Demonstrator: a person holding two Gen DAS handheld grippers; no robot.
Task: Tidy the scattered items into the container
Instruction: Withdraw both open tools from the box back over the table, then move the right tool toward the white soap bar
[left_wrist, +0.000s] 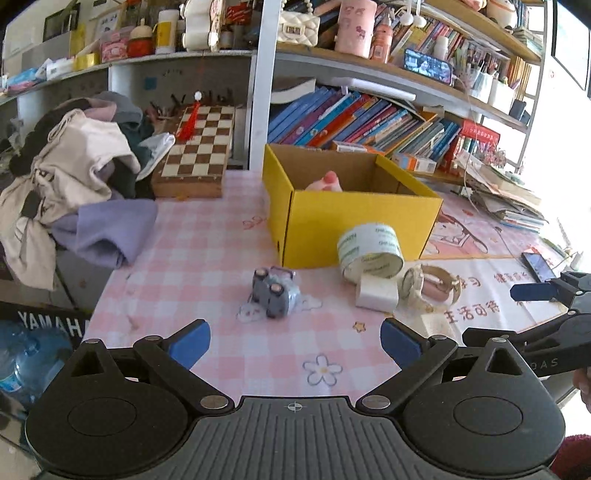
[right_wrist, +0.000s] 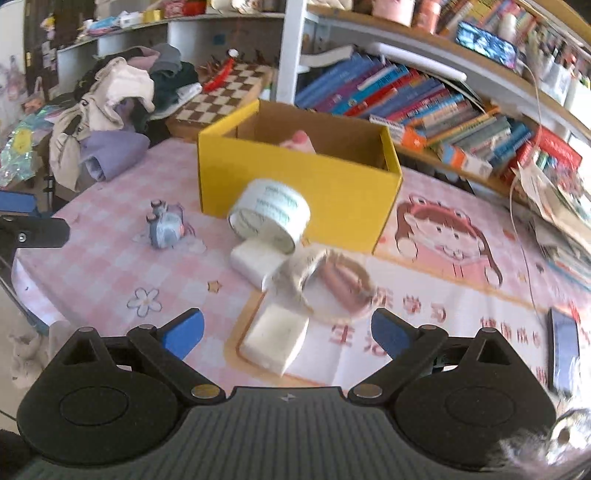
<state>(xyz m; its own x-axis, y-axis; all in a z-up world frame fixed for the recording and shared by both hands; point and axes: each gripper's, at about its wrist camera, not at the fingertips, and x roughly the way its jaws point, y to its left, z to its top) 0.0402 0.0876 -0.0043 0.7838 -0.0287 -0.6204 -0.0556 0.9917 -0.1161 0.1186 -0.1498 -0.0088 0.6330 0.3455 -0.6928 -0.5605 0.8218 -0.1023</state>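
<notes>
two grippers, both with jaws spread wide and holding nothing. my right gripper sits just short of a white rectangular block lying flat on the pink checked tablecloth, dead ahead between the blue pads, its long axis running roughly away from me; so the right hand is nearer that cluster of watch, second white block and white tape roll. my left gripper faces the small grey-blue toy car, straight ahead but well apart. the yellow cardboard box stands just behind, open-topped, something pink already inside.

Pink toy mostly hidden, perhaps plush.
</notes>
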